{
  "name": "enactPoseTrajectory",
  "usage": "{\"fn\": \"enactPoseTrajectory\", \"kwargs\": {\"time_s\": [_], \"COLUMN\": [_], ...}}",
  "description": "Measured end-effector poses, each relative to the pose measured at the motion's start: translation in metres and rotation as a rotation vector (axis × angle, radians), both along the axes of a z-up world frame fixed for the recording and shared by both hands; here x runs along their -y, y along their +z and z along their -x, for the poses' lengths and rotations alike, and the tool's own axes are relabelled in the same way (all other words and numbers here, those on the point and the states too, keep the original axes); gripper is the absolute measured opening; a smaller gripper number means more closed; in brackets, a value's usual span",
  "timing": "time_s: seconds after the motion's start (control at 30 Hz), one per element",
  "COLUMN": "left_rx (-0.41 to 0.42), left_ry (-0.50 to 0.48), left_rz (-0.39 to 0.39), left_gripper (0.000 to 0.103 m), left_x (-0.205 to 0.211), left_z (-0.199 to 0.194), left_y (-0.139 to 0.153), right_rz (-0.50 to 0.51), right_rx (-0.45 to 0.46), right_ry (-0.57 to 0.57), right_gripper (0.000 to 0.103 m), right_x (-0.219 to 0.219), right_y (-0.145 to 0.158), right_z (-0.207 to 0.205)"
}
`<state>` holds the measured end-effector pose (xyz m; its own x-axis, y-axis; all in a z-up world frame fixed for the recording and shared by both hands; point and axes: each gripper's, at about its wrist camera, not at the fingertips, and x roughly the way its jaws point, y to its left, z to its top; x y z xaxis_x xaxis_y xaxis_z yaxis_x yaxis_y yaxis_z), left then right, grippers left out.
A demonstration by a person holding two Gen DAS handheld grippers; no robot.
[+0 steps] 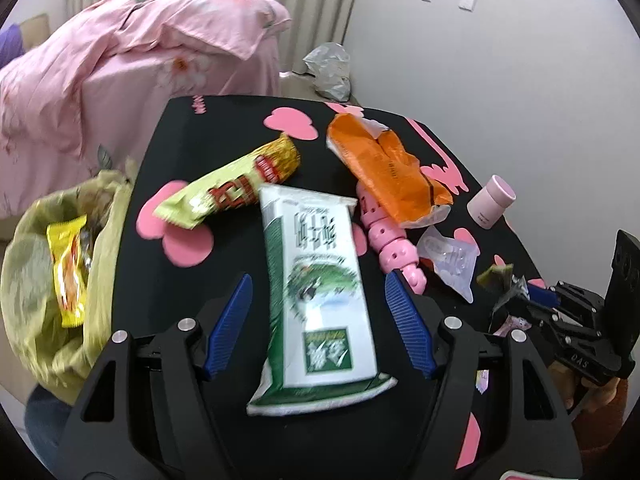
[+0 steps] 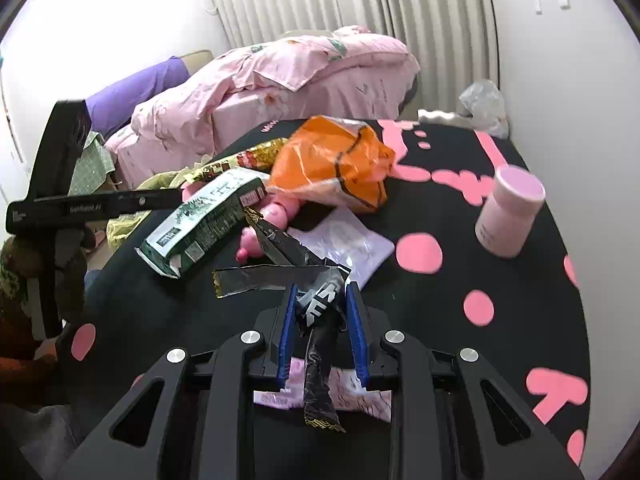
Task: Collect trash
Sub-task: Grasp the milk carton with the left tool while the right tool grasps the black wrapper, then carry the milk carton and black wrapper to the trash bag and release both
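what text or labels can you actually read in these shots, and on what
"DAS": on the right gripper body, left wrist view.
Green-and-white packet: Chinese characters, too blurred to read.
Yellow-and-red wrapper: red characters, blurred.
Left gripper arm in the right wrist view: small print, illegible.
Pink cup: tiny label, illegible.

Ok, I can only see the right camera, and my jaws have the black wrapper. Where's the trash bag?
Observer: Beside the table, there is a yellow-green bag with its mouth open.
Operator: Is anything in it?
Observer: Yes, a yellow wrapper lies inside.
Operator: What's the left gripper doing?
Observer: The left gripper has its jaws wide open, one on each side of the green and white packet, with a gap on both sides.
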<state>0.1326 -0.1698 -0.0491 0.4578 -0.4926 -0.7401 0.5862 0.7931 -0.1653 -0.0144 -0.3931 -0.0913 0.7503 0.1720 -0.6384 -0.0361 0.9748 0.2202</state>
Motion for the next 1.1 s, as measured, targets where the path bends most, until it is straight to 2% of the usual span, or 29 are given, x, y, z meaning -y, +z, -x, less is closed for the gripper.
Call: {"fn": "enactPoseTrajectory", "kwargs": {"time_s": [0.2,0.33,0.47,0.57,0.73,1.1], "left_rx": [0.013,-0.026,-0.075,-0.107,-0.098,0.058], "left_ry": [-0.027,-0.026,0.0,0.02,0.03,0.008], "left_rz": [-0.062,-0.112,-0.207,-0.23,-0.171,-0.008], "left_gripper": [0.069,0.069,0.069,0.064,0.064,0.063], "left_x": [0.025,0.04,0.057,0.062,0.056,0.022], "left_z": [-0.014,-0.036,-0.06,-0.072,-0.065,-0.005], "left_y": [-0.002,-0.011,-0.028,-0.034,-0.02,0.037], "right_rz": [0.007,-0.003,-0.011,-0.015,-0.026,-0.012], "right_rx": [0.0,0.007,0.001,-0.002,-0.004,0.016], "right_ry": [-0.01,-0.013,-0.019,-0.025,-0.037,-0.031], "right_gripper": [0.024,0.024,0.024,0.024,0.024,0.024], "right_x": [0.003,0.005,0.007,0.009,0.013,0.008], "right_y": [-0.006,-0.009,-0.012,-0.014,-0.017,-0.007], "right_z": [0.004,0.005,0.006,0.007,0.007,0.008]}}
